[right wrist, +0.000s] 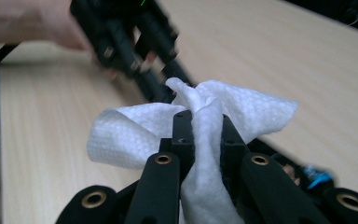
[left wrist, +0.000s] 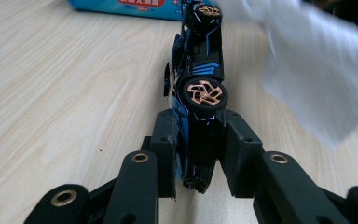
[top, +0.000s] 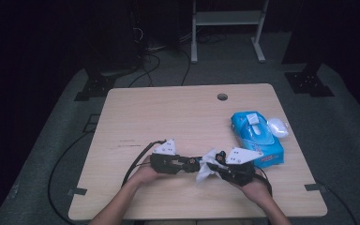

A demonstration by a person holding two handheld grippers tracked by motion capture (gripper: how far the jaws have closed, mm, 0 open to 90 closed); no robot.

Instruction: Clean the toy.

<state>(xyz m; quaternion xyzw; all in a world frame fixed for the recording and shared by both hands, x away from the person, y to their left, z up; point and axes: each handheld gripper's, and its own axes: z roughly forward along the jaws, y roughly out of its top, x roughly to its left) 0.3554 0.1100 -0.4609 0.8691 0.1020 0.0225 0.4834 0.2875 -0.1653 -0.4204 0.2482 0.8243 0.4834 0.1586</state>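
Now, left hand-held gripper [left wrist: 200, 158]: closed on toy car [left wrist: 198, 70], above the surface [top: 168, 117].
Right hand-held gripper [right wrist: 204, 135]: clamps white wipe [right wrist: 242, 109], touching the car.
Wipe pack [top: 258, 136]: near, right side.

Both forearms enter from the near edge; left gripper [top: 187, 163] and right gripper [top: 214, 165] meet tip to tip, jaws clamped.

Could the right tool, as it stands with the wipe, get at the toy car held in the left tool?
Probably yes: the right tool grips the wipe right beside the toy car clamped in the left tool, with nothing between them.
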